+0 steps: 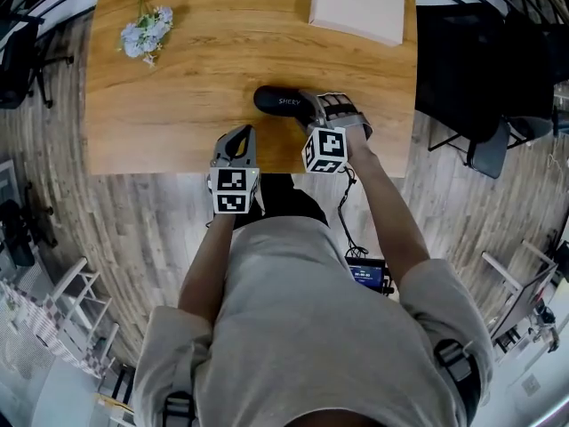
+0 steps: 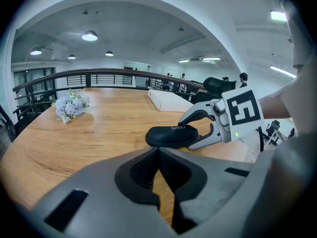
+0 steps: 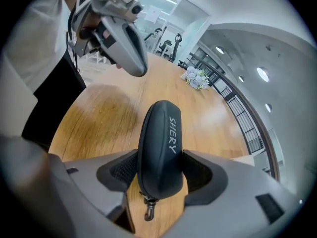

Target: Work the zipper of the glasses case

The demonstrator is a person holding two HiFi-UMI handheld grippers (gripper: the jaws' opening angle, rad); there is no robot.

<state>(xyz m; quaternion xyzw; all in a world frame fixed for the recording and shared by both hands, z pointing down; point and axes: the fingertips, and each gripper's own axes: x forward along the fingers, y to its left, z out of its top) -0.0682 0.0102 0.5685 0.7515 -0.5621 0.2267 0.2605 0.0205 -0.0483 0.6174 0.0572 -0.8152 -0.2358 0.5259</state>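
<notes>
Right now the glasses case (image 3: 159,148) lies zipped shut near the front edge of the table (image 1: 222,52). Our right gripper (image 3: 159,168) straddles its near end, jaws spread wide; our left gripper (image 2: 159,151) hovers beside, pressed together, empty. We cannot tell whether it awaits opening or was rezipped.

Lighting: bright, even, from ceiling lamps (image 2: 89,35). Pale sheen on counter (image 3: 218,117) toward far edge. Strong fisheye bending; black vignette corners. Nearest foreground soft.
</notes>
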